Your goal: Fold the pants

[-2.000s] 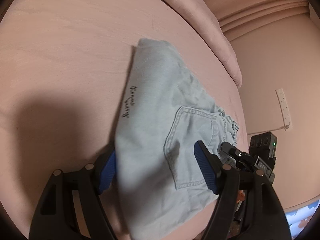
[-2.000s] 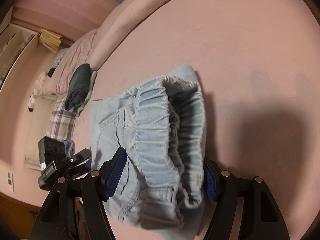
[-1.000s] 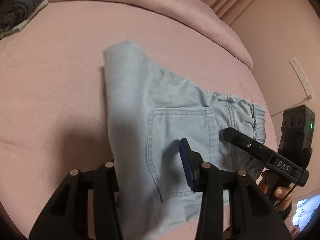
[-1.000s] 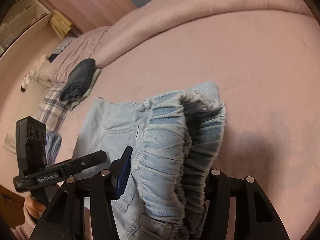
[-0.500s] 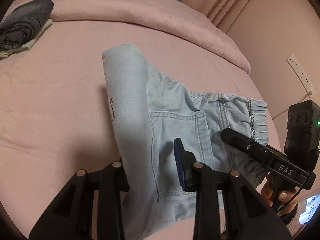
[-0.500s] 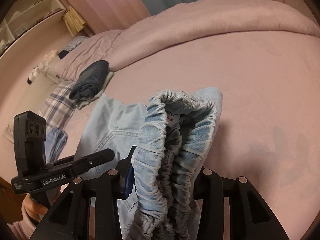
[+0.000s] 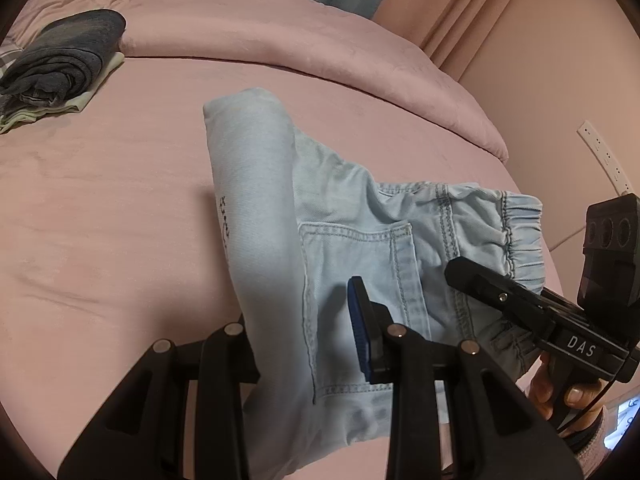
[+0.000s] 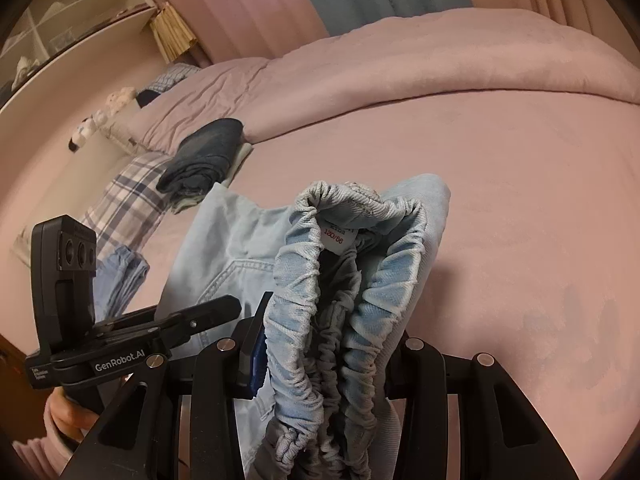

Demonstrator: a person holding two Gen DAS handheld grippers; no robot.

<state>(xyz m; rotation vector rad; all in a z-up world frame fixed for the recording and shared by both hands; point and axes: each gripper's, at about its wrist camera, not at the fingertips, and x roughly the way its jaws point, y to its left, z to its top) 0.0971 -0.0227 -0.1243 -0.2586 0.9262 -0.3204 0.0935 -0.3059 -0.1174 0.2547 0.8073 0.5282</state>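
Note:
The folded light-blue denim pants [image 7: 340,216] are held up above the pink bed [image 7: 100,208], back pocket facing the left wrist camera. My left gripper [image 7: 304,328] is shut on the folded leg side of the pants; its left finger is hidden behind the cloth. My right gripper [image 8: 328,348] is shut on the bunched elastic waistband [image 8: 352,264], a size tag showing inside. The right gripper also shows in the left wrist view [image 7: 516,300], at the waistband end. The left gripper shows in the right wrist view [image 8: 168,320].
A folded dark garment on a pale one [image 7: 60,64] lies at the far left of the bed. A rolled pink duvet [image 7: 320,40] runs along the back. A plaid cloth [image 8: 124,200] and a light-blue garment [image 8: 120,276] lie at the bed's left edge.
Both grippers have closed on the pants and lifted them off the bed. The cameras have tilted up, so the duvet, curtains and dark garment have come into view.

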